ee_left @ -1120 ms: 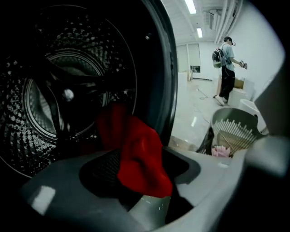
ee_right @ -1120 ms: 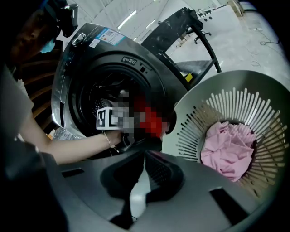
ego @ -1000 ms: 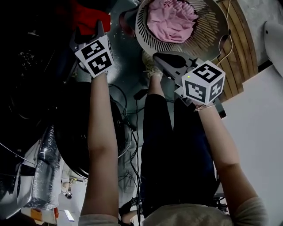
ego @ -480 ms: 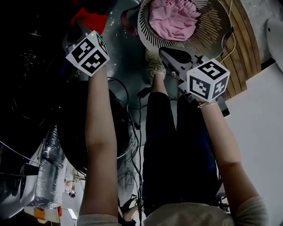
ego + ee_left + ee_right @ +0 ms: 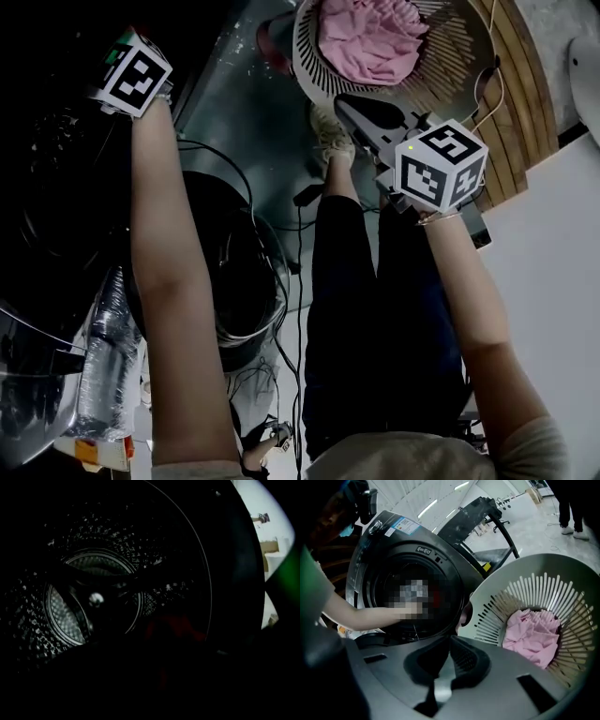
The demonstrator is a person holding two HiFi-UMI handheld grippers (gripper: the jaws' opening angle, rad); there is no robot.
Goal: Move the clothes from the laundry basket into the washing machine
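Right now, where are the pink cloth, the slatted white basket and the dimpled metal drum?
Pink cloth (image 5: 534,637): right gripper view, its middle.
Slatted white basket (image 5: 525,563): right gripper view, rim.
Dimpled metal drum (image 5: 21,620): left gripper view, wall.

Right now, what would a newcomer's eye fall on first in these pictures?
The pink garment crumpled in the white laundry basket, at the top of the head view, strikes first. Beside the basket stands the dark washing machine; inside its shiny drum a dim red cloth shows.
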